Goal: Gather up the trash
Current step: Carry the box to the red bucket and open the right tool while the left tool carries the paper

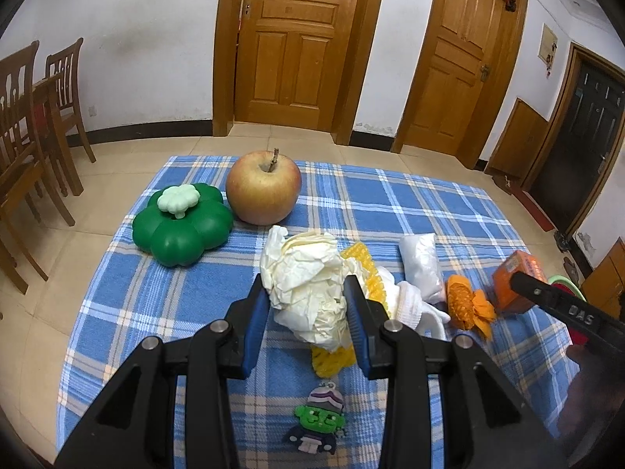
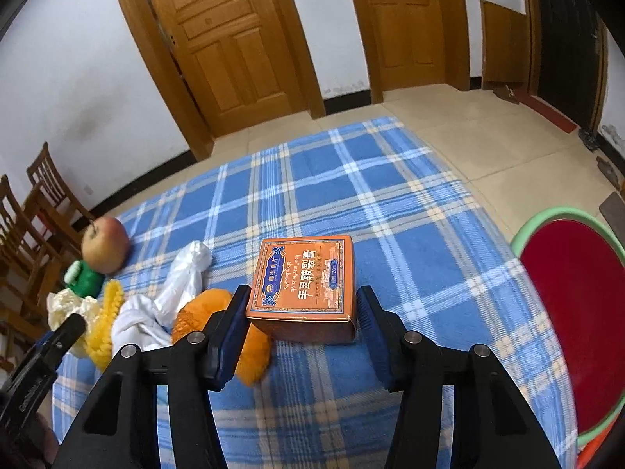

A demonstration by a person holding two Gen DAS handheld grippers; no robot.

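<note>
Seen from the left wrist, the left claw (image 1: 308,305) pinches a crumpled cream paper wad (image 1: 308,285) above the blue plaid desk (image 1: 164,305). From the right wrist, the right claw (image 2: 302,312) brackets an orange box (image 2: 304,281) on the desk, its left pad touching, the right just beside.

An apple (image 1: 263,187) sits beside a green flower-shaped container (image 1: 181,224).
</note>
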